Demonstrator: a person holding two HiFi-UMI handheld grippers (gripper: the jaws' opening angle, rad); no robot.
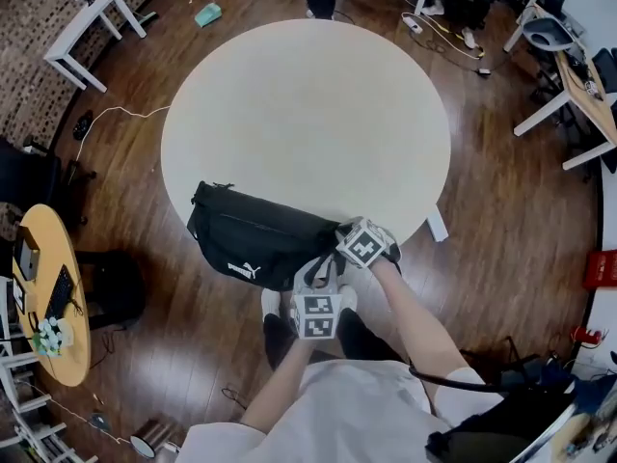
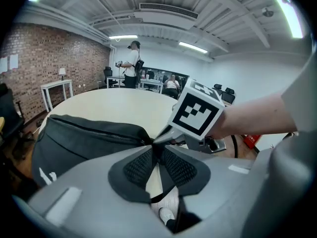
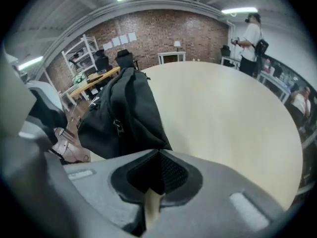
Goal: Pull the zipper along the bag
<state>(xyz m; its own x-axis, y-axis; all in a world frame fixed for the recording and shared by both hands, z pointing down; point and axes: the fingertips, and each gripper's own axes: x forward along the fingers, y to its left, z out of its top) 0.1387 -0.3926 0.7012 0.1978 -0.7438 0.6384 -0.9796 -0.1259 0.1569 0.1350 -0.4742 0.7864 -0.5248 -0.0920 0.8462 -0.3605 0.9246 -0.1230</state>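
Observation:
A black waist bag (image 1: 253, 239) with a white logo lies at the near left rim of the round beige table (image 1: 308, 114). My right gripper (image 1: 339, 235) is at the bag's right end and is shut on the black fabric there, where the zipper line ends; the pull itself is hidden. The right gripper view shows its pads (image 3: 171, 170) pressed together on the bag (image 3: 124, 110). My left gripper (image 1: 323, 274) comes in from below the same end. Its pads (image 2: 141, 165) stand slightly apart, with a thin black strap (image 2: 166, 185) running loose between them.
The bag overhangs the table's near edge above the wooden floor. A small round wooden table (image 1: 53, 297) stands at the left and white desks (image 1: 92, 22) at the back. A person (image 2: 132, 63) stands beyond the far side of the table.

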